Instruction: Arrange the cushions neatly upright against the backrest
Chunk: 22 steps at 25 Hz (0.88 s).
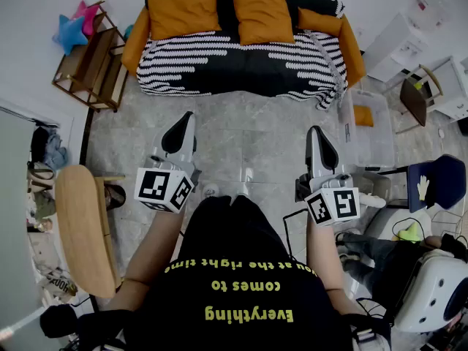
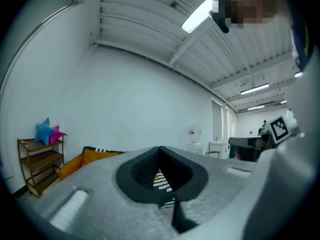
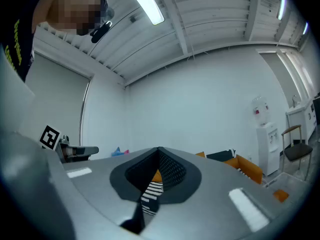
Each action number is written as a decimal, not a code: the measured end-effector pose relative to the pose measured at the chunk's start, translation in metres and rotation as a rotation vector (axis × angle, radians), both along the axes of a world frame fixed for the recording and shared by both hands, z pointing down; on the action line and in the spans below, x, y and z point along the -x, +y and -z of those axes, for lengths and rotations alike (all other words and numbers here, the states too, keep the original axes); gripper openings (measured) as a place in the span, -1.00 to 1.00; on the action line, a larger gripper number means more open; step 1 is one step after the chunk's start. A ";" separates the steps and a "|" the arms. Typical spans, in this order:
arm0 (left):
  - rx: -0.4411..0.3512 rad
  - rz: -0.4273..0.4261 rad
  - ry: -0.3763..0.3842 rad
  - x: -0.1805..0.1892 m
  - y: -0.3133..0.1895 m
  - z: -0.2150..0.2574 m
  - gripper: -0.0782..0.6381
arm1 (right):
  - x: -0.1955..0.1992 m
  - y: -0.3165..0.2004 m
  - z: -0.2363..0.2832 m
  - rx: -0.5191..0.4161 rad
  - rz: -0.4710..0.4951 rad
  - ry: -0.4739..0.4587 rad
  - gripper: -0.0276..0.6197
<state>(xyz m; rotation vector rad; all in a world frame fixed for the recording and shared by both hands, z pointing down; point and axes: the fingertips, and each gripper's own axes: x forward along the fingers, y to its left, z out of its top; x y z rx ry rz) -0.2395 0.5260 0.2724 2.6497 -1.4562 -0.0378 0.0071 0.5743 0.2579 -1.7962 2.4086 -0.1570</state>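
Observation:
Two orange cushions, one on the left [image 1: 183,12] and one on the right [image 1: 261,11], stand upright against the backrest of a black-and-white striped sofa [image 1: 241,64]. A strip of dark backrest shows between them. An orange bolster [image 1: 344,39] runs along the sofa's right arm. My left gripper [image 1: 188,117] and right gripper [image 1: 314,130] hover over the grey floor well short of the sofa. Both are shut with nothing in them. In the left gripper view the jaws [image 2: 160,151] meet, with the sofa's stripes behind them. The right gripper view shows closed jaws [image 3: 159,151] in the same way.
A wooden shelf [image 1: 91,61] with blue and pink star toys [image 1: 71,28] stands left of the sofa. A clear plastic bin [image 1: 369,126], a wooden chair [image 1: 418,93] and a blue chair [image 1: 435,181] are at the right. A wooden board [image 1: 84,229] lies at the left.

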 end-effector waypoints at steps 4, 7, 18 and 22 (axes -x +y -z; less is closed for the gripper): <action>-0.010 0.006 -0.012 -0.001 0.001 -0.004 -0.78 | 0.003 -0.002 -0.007 0.009 -0.011 0.009 -0.89; 0.016 0.006 0.002 -0.005 -0.002 -0.006 -0.78 | 0.001 -0.005 -0.010 0.035 -0.002 0.007 -0.89; 0.045 -0.007 0.012 -0.010 -0.004 -0.003 -0.78 | 0.001 -0.010 -0.016 0.074 0.039 -0.058 -0.88; 0.060 -0.007 0.009 -0.013 -0.016 -0.011 -0.78 | 0.003 -0.019 -0.015 0.073 0.047 -0.041 -0.88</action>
